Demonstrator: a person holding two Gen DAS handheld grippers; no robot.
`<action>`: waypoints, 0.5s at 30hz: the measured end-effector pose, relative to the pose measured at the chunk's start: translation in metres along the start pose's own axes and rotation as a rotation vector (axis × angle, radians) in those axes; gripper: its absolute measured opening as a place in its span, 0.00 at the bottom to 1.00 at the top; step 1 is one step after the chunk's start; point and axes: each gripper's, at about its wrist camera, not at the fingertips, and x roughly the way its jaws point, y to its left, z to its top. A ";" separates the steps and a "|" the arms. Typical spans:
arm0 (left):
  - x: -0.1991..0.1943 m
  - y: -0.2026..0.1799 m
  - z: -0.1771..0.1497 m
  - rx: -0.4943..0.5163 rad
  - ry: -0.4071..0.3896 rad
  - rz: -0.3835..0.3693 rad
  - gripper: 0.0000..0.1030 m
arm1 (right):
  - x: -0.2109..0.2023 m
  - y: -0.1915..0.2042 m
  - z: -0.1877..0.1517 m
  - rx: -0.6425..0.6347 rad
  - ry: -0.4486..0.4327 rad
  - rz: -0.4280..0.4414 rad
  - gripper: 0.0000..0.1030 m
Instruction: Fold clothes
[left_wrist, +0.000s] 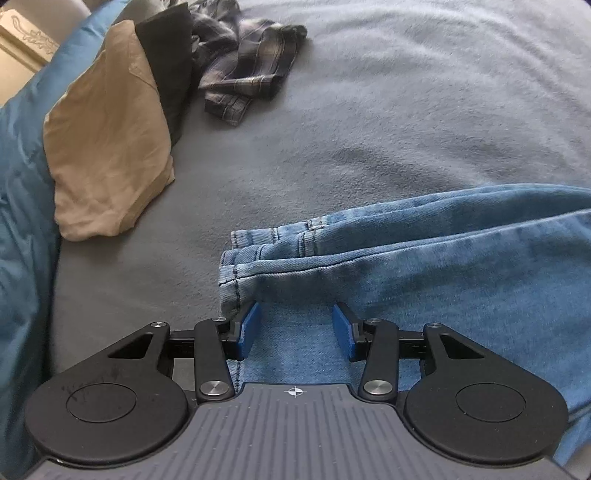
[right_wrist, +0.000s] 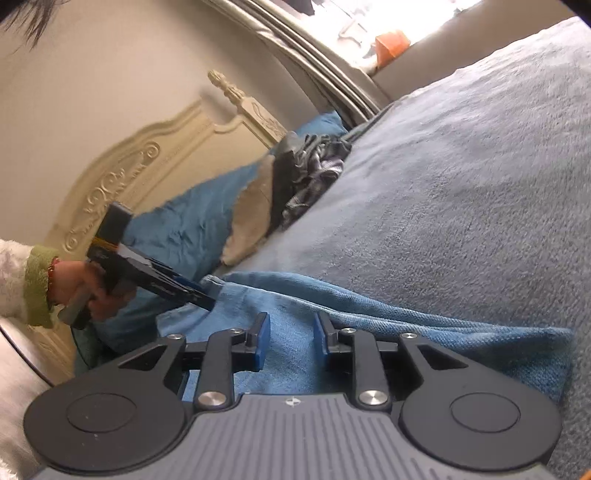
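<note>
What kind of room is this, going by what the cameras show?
Most likely a bedroom. The jeans lie on a bed covered by a grey blanket, a carved cream headboard stands against the wall, and a blue pillow leans beside it.

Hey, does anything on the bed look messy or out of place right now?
Yes: the plaid shirt lies crumpled in a heap on the grey blanket, beside the folded tan garment and black garment leaning on the blue pillow.
</note>
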 end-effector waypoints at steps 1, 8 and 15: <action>0.002 -0.002 0.001 0.004 0.005 0.006 0.42 | 0.000 0.000 -0.001 -0.001 -0.004 0.003 0.26; 0.005 0.006 -0.004 -0.017 -0.025 -0.042 0.42 | -0.002 0.002 -0.003 -0.014 -0.019 0.006 0.26; 0.004 0.032 -0.035 -0.148 -0.149 -0.153 0.43 | 0.003 0.010 0.001 -0.013 0.020 -0.038 0.26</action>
